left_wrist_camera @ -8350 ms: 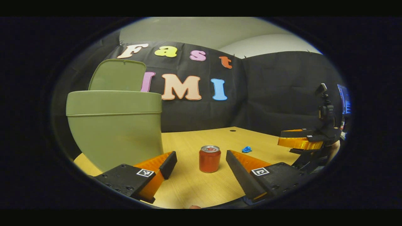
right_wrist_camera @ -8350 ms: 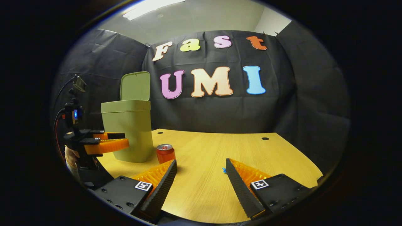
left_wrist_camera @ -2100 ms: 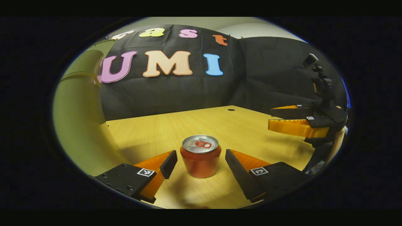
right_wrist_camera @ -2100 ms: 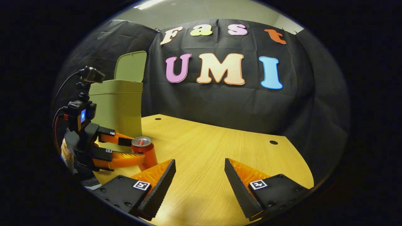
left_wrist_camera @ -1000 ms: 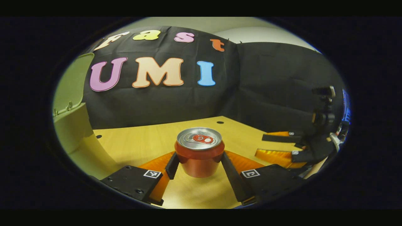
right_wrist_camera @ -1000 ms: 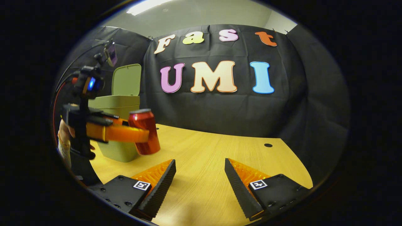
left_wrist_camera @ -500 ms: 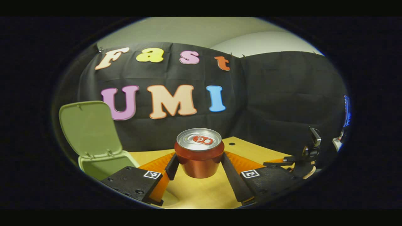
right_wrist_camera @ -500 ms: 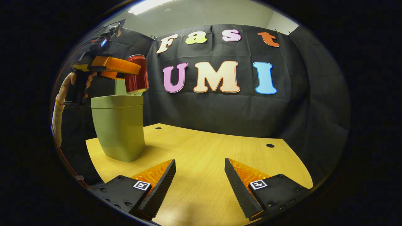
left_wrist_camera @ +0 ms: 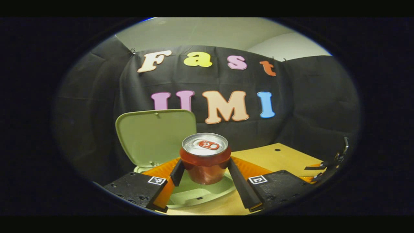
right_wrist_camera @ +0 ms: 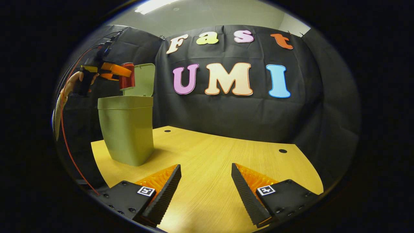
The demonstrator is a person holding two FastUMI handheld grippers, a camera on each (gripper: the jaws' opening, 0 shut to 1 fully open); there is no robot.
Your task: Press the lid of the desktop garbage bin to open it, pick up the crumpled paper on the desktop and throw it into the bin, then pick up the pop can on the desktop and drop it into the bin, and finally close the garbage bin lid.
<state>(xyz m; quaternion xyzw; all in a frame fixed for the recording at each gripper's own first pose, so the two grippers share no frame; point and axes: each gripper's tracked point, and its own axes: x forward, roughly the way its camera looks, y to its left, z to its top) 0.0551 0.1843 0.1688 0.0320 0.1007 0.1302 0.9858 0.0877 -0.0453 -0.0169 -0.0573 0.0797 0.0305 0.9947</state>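
Your left claw grips the pop can upright, both fingers pressed on its sides, right above the open garbage bin, whose lid stands raised; your right claw hangs open over the tabletop

Can now lifted over bin
Left gripper raised pop can off the desktop, now above the open garbage bin.

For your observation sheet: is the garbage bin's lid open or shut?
Open. The lid stands raised behind the bin, and the pop can hangs over its uncovered mouth.
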